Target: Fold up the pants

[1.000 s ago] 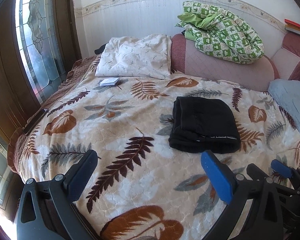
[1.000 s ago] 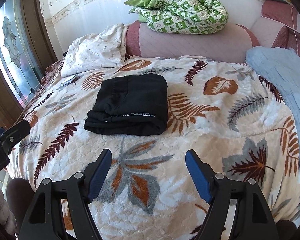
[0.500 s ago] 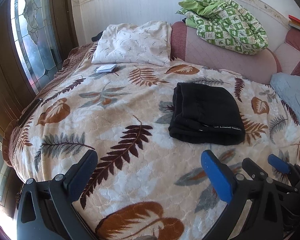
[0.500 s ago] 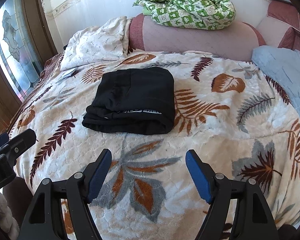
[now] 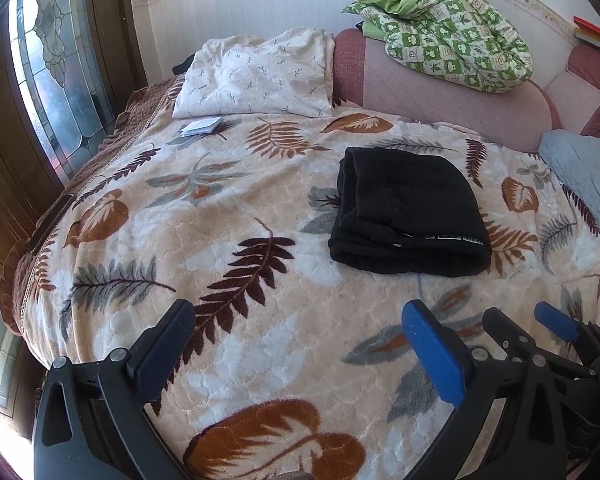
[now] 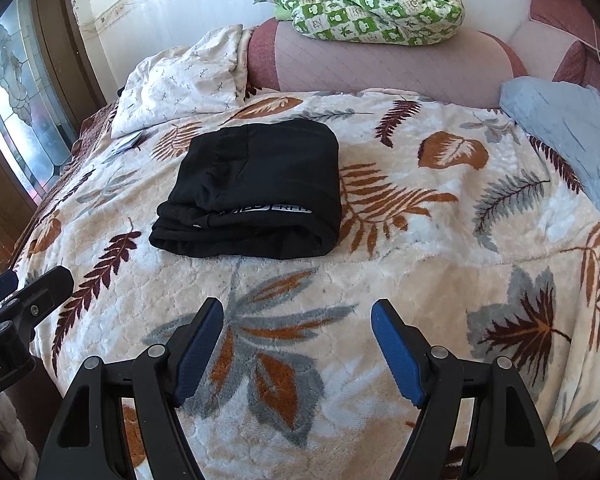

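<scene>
The black pants (image 5: 410, 210) lie folded into a thick rectangle on the leaf-patterned blanket (image 5: 228, 240), with a white logo strip on the near edge. They also show in the right wrist view (image 6: 256, 192). My left gripper (image 5: 300, 344) is open and empty, held above the blanket in front of and left of the pants. My right gripper (image 6: 298, 344) is open and empty, held in front of the pants. Neither touches them. The right gripper shows at the lower right of the left wrist view (image 5: 540, 332).
A cream pillow (image 5: 256, 76) and a small booklet (image 5: 200, 126) lie at the bed's far left. A green checked quilt (image 5: 452, 28) sits on the pink headboard (image 5: 440, 92). A blue cloth (image 6: 568, 132) lies at the right. A stained-glass window (image 5: 56, 60) is at the left.
Both grippers have risen slightly and tilted, so the bed and pants sit lower in view. The pants have not moved. Both grippers stay open.
</scene>
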Motion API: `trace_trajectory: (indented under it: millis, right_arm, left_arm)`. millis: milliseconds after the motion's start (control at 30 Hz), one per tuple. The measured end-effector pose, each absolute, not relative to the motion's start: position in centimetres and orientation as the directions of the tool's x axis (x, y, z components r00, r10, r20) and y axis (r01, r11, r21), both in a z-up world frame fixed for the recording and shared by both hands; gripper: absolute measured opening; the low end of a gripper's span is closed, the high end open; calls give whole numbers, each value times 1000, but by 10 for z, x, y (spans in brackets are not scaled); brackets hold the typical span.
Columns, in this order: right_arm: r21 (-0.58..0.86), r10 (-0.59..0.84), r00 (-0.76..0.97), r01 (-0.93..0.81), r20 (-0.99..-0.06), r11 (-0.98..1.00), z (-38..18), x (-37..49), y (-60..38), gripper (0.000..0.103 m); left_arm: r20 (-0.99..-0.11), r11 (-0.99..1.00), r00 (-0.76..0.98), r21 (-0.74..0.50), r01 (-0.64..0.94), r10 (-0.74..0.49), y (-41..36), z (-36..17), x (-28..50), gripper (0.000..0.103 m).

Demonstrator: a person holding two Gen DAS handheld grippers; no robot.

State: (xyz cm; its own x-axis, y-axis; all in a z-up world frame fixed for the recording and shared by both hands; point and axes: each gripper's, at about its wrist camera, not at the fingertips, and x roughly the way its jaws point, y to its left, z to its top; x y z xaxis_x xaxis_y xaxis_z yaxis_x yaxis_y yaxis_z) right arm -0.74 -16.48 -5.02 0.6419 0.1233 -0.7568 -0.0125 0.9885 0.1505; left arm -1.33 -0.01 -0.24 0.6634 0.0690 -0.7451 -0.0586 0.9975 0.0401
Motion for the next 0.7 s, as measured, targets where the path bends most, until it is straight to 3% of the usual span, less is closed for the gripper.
trace_trajectory:
  millis: [700]
  right_arm:
    - [138,122,623,-24,-773,990,-57,-5,-157,81]
  left_arm:
    - [-772,998,634,11,-58,45,4,-15,-9,103]
